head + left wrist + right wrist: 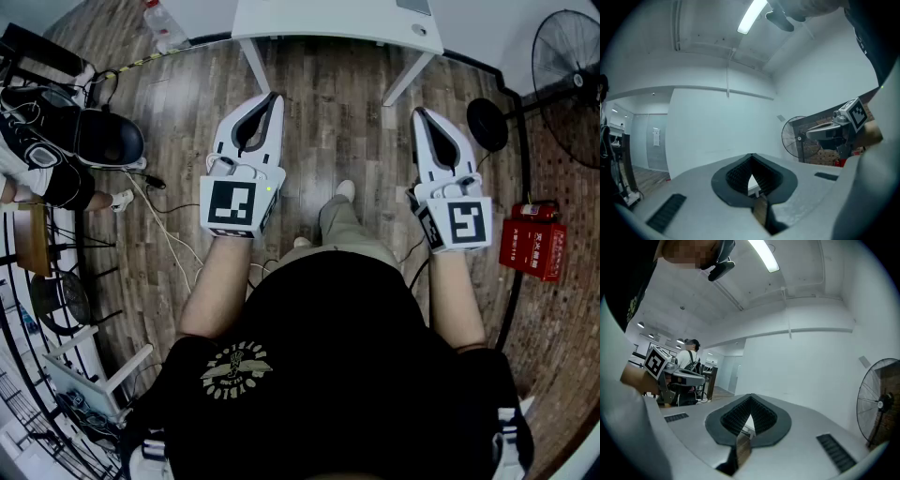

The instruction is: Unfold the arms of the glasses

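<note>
No glasses show in any view. My left gripper (272, 98) is held level over the wooden floor, its jaws shut with nothing between them. My right gripper (418, 112) is level beside it, also shut and empty. In the left gripper view the closed jaw tips (751, 156) point at a white wall, and the right gripper (840, 128) shows at the right. In the right gripper view the closed tips (750, 397) face the same wall, with the left gripper (670, 374) at the left.
A white table (337, 23) stands just ahead of both grippers. A standing fan (567, 84) and a red box (532, 246) are at the right. At the left are a seated person's shoes (47, 141), cables and a chair. A bottle (164, 26) lies at the far left.
</note>
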Motion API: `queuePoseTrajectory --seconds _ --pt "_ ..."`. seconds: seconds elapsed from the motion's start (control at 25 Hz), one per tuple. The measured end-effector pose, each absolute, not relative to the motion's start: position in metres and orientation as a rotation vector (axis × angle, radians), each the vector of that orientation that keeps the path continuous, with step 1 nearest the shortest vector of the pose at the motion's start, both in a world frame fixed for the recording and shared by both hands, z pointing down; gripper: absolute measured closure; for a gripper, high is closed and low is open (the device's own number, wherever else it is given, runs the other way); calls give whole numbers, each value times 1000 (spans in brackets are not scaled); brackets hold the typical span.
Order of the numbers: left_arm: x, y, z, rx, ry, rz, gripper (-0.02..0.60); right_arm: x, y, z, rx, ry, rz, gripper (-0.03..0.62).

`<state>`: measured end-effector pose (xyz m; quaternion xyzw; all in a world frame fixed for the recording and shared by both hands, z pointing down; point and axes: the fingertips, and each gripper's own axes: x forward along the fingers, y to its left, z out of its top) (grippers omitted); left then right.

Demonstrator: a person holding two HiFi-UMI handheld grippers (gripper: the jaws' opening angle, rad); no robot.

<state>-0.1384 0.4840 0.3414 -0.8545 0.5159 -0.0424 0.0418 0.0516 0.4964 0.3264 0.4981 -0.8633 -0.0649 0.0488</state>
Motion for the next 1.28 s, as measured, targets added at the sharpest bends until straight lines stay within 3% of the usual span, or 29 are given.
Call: queuePoseTrajectory --seconds 1.28 --pt "-66 257 353 -2654 1566 -126 583 113 268 366 1432 -2632 -103 594"
